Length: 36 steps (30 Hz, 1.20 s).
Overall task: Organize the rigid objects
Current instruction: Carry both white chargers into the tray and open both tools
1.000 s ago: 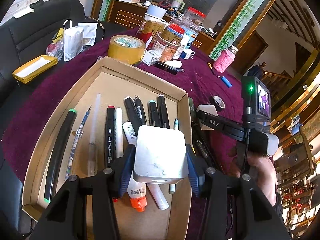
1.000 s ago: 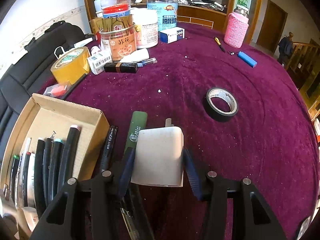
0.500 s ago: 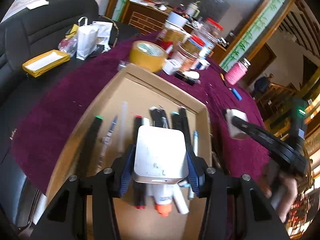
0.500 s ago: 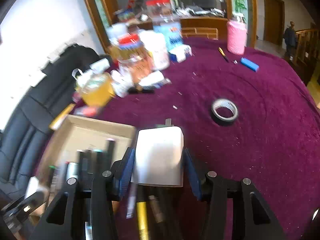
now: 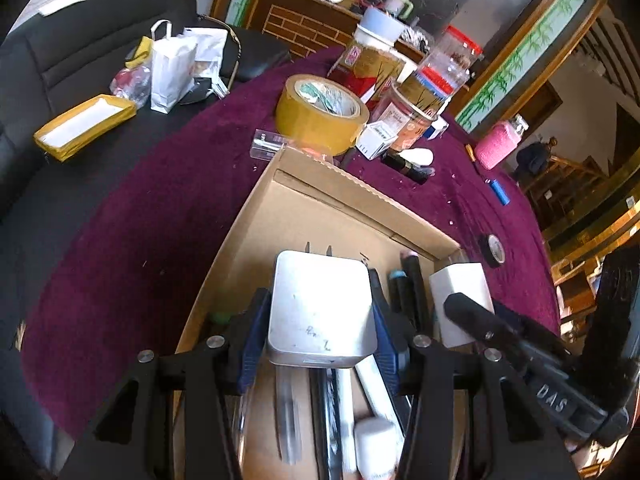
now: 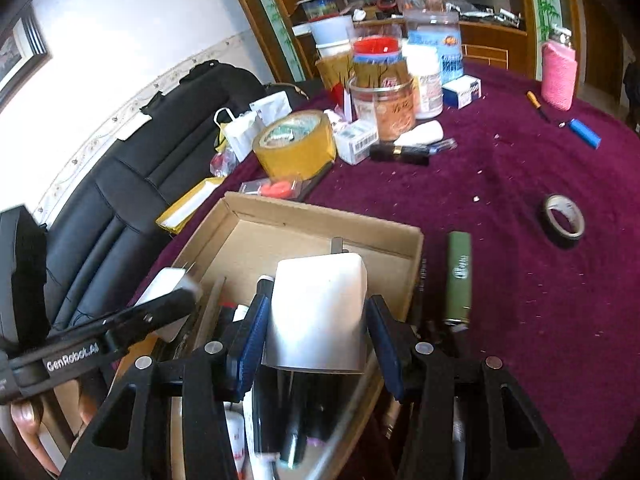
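Left tool [image 5: 320,320] and right tool [image 6: 316,332] each clamp a white block

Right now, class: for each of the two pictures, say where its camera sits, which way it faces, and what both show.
Left wrist: on the left gripper, facing down over the cardboard box; its fingers hold a silver charger; the right gripper shows.
Right wrist: on the right gripper, facing the box's right side; its fingers hold a white charger; a hand shows.
Shared: box, yellow tape roll, black tape roll.
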Each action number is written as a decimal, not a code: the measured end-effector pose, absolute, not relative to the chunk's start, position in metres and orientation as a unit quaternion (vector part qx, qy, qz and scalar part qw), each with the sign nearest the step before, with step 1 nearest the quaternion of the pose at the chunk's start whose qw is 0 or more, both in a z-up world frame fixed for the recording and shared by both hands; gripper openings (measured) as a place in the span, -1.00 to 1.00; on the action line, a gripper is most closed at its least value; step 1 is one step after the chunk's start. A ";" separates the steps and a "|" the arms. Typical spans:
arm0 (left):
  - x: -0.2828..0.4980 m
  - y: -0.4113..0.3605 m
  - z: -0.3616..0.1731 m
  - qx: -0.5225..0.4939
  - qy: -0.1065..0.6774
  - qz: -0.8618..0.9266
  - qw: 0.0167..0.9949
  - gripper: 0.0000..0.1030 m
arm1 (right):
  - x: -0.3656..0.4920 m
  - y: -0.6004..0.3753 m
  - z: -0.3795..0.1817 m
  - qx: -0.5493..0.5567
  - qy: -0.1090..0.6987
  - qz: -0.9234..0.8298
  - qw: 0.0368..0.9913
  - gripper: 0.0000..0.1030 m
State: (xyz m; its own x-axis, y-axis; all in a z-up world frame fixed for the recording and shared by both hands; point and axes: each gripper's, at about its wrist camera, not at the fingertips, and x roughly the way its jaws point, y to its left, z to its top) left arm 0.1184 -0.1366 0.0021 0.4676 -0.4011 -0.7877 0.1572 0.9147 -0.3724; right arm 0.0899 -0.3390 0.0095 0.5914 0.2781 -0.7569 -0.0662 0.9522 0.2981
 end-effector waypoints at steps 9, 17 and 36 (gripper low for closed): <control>0.145 -0.157 -0.006 -0.077 0.499 -0.162 0.848 -0.08 | 0.112 -0.333 -0.009 0.119 0.458 0.080 0.877 0.05; 0.150 -0.168 -0.015 -0.043 0.505 -0.147 0.850 -0.08 | 0.116 -0.330 -0.013 0.104 0.460 0.075 0.878 0.05; 0.150 -0.174 -0.019 -0.008 0.496 -0.124 0.859 -0.08 | 0.117 -0.329 -0.015 0.111 0.460 0.079 0.877 0.08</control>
State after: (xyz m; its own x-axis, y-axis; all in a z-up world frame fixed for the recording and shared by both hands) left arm 0.1504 -0.1744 -0.0187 0.4771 -0.2222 -0.8503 0.2055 0.9689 -0.1378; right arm 0.1170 -0.3293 -0.0154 0.5635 0.2410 -0.7902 -0.0363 0.9628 0.2677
